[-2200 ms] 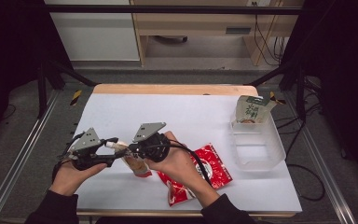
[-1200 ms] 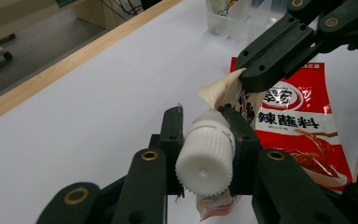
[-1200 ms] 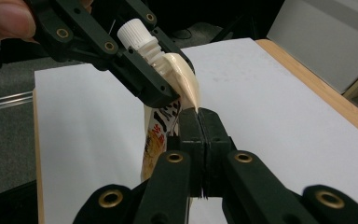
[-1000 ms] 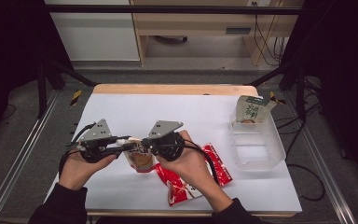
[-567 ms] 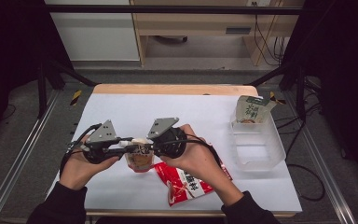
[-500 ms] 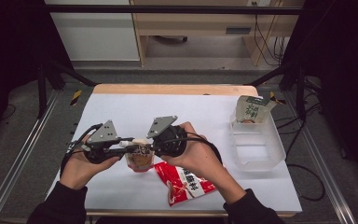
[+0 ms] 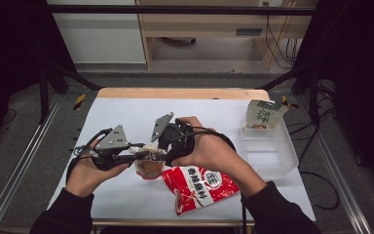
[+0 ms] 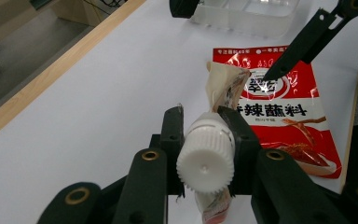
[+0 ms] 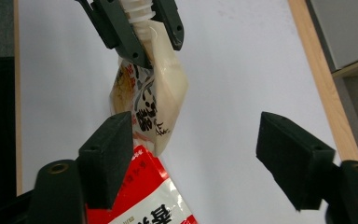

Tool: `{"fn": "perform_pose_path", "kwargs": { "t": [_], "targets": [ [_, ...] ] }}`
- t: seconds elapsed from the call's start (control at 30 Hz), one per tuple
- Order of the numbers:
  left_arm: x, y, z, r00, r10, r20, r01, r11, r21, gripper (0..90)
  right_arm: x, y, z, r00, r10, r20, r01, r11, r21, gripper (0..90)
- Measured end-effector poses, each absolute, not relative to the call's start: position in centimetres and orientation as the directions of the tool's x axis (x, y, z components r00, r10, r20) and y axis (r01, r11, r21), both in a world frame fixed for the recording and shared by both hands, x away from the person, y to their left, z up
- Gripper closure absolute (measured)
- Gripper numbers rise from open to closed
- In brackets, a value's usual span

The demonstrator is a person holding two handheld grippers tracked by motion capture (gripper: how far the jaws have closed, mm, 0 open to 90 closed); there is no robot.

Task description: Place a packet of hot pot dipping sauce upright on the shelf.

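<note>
Left gripper [image 8: 204,135] clamps spout pouch [image 9: 150,105] by cap; right gripper [image 9: 200,161] jaws just opening, empty. Keep cap grip firm, pouch hanging above tabletop [image 7: 126,112] near front edge.

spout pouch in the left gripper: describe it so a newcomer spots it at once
Start at the white table and find the two hands meeting left of its middle. There the left gripper clamps the white ribbed cap of the spout pouch, which hangs above the table. Beside it the flat red sachet lies loose; the pouch is small, cream-coloured and capped.
</note>
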State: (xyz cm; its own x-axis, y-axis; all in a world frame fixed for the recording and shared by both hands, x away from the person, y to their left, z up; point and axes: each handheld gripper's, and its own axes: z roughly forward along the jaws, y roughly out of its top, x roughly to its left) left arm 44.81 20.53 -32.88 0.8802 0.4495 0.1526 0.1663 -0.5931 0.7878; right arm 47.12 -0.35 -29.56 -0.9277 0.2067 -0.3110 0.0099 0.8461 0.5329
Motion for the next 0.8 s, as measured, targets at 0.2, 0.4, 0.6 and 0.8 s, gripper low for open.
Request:
{"fn": "perform_pose_path", "kwargs": {
  "t": [0.2, 0.4, 0.6, 0.8],
  "targets": [
    [44.7, 20.1, -32.9, 0.888, 0.433, 0.157, 0.156, -0.603, 0.782, 72.9, 47.4, 0.2, -30.0, -0.953, 0.167, -0.251, 0.025, 0.874, 0.485, 20.8],
    [44.5, 19.8, -32.9, 0.891, 0.426, 0.157, 0.149, -0.601, 0.785, 72.8, 47.5, 0.6, -30.4, -0.962, 0.146, -0.233, 0.022, 0.885, 0.464, 44.0],
    [44.5, 19.6, -33.0, 0.891, 0.426, 0.158, 0.149, -0.601, 0.785, 72.8, 47.4, 0.8, -30.6, -0.961, 0.145, -0.234, 0.024, 0.890, 0.456, 68.0],
    [44.6, 19.7, -33.1, 0.889, 0.434, 0.148, 0.153, -0.584, 0.797, 72.8, 47.3, 1.0, -30.6, -0.966, 0.150, -0.210, 0.041, 0.891, 0.452, 81.0]
  ]
}}
